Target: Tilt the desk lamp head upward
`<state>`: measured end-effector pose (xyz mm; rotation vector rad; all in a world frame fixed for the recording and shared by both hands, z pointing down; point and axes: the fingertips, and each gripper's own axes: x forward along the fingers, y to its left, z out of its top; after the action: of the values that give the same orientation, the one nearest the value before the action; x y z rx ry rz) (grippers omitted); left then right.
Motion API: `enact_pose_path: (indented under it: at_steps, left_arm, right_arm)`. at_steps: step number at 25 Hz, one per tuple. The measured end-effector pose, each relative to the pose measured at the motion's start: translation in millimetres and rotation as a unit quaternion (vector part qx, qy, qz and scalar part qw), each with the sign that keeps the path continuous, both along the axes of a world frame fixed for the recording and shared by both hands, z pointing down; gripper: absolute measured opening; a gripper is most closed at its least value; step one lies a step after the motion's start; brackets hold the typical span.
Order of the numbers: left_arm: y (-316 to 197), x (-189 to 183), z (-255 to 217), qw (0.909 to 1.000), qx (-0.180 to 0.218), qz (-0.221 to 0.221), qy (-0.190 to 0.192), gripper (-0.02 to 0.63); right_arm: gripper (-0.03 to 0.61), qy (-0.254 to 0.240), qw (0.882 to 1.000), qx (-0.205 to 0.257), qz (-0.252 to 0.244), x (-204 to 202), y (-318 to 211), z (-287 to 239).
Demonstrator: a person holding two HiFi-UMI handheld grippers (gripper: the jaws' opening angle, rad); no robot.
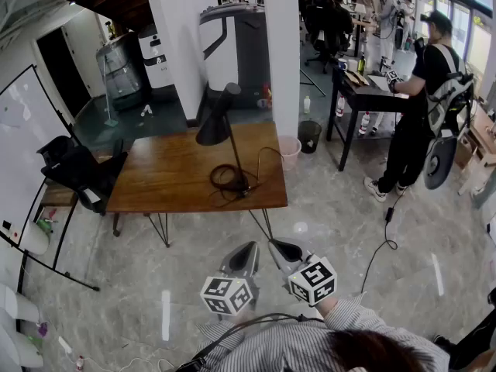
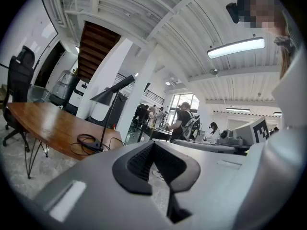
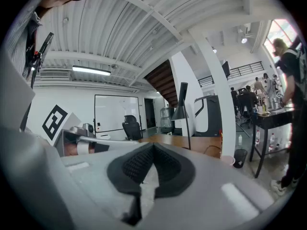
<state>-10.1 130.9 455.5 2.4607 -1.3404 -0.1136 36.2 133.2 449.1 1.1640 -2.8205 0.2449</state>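
Lamp (image 1: 221, 132) upright on the table (image 1: 163, 173), base close to the near edge and right of middle, black head (image 1: 213, 130) drooping down toward the left. Cable (image 1: 223, 178) coiled around the base, part of the base hard to make out beneath it. On the floor past the table's far right corner, beside a white pillar (image 1: 280, 49), a pink bin (image 1: 289, 152) and a black bin (image 1: 309, 136); insides of both too small to read. Black chair (image 1: 77, 169) at the table's left end, partly cut by a whiteboard (image 1: 19, 153). Farther right, a person (image 1: 418, 115) in black at a dark desk (image 1: 364, 95). Nearer, over bare floor and well apart from the lamp, left gripper (image 1: 249, 248) and right gripper (image 1: 279, 246) side by side, tips close to each other and pointing toward the table. Left gripper's jaws pressed together with nothing between them, same for the right. In the left gripper view, lamp (image 2: 111, 96) beyond the closed tips (image 2: 153, 145), up and to the left; in the right gripper view, lamp (image 3: 181, 110) above the tips (image 3: 153, 147) and a little right. Striped sleeves cut off by the near edge of the head view.
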Motion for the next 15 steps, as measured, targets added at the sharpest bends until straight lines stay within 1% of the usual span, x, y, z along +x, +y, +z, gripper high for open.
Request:
enact_pose_path:
  at_steps: [5, 11, 15]
  left_arm:
    - [-4.5, -0.3, -0.1, 0.9999, 0.001, -0.013, -0.011, 0.002]
    - [-1.6, 3.9, -0.2, 0.9994, 0.010, -0.017, -0.028, 0.002]
    - [0.3, 6.7, 0.3, 0.9992, 0.008, -0.019, -0.034, 0.002]
  right_arm:
    - [0.002, 0.016, 1.000, 0.005, 0.005, 0.8, -3.8, -1.3]
    - [0.002, 0.020, 1.000, 0.004, 0.007, -0.6, -3.9, 1.8]
    - [0.002, 0.020, 1.000, -0.003, 0.007, 0.5, -4.2, 2.5]
